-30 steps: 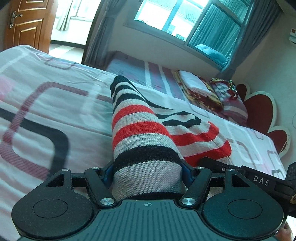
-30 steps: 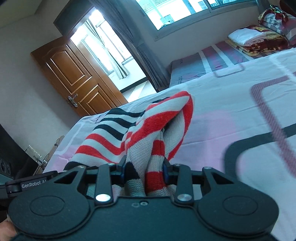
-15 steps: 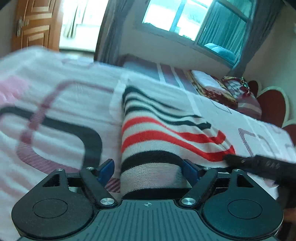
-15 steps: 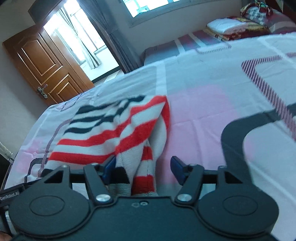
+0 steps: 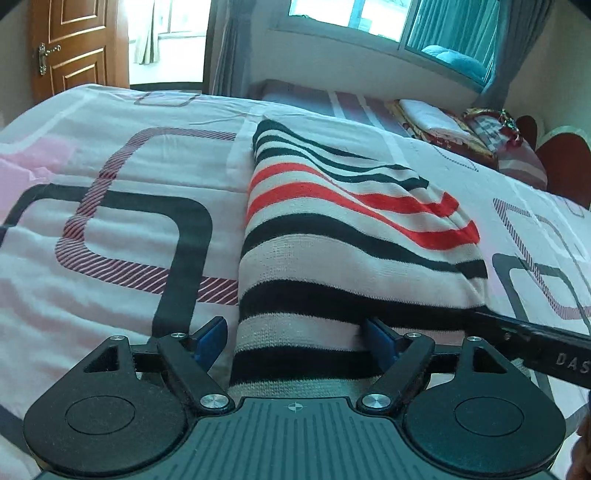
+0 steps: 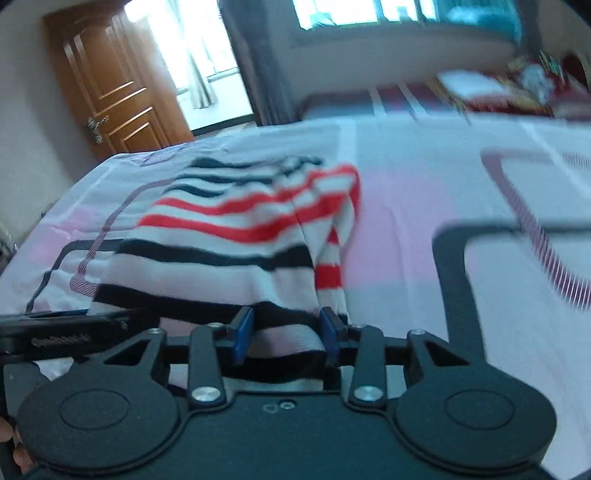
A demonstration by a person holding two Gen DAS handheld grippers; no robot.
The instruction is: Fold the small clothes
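Left tool (image 5: pixel 294 338): jaws spread, blue pads clear of the knit; near hem lies loose between them.
Right tool (image 6: pixel 286 334): jaws just closing, pads at the bunched hem edge; grip cannot be told through blur.
Striped sweater (image 5: pixel 332 236): folded flat on the bed (image 5: pixel 110 206), red and black bands.
Far: wooden door (image 5: pixel 74 48), window (image 5: pixel 369 18).
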